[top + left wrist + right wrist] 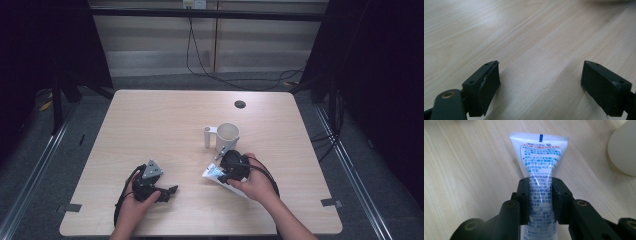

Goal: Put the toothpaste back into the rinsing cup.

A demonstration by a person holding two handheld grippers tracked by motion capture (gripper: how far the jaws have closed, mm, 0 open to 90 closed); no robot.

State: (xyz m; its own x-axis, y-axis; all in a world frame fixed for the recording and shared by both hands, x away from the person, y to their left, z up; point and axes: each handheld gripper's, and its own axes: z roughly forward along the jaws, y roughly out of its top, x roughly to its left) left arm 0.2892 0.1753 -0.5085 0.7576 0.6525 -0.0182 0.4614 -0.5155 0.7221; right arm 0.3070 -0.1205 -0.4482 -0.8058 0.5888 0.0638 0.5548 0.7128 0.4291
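A white tube (539, 160) with blue and red print lies on the wooden table (165, 125), its flat crimped end pointing away from the right gripper's camera. My right gripper (540, 195) is shut on the tube's body, the jaws pinching it from both sides. In the high view the tube (214, 173) pokes out to the left of the right gripper (231, 167), just in front of a white mug (226, 136). My left gripper (540, 82) rests low over bare wood with its jaws wide apart and nothing between them; in the high view the left gripper (167, 192) sits near the front left.
A small white upright piece (208, 136) stands just left of the mug. A dark round grommet (240, 104) sits in the tabletop at the back. Cables run across the floor behind the table, and dark frames stand at both sides.
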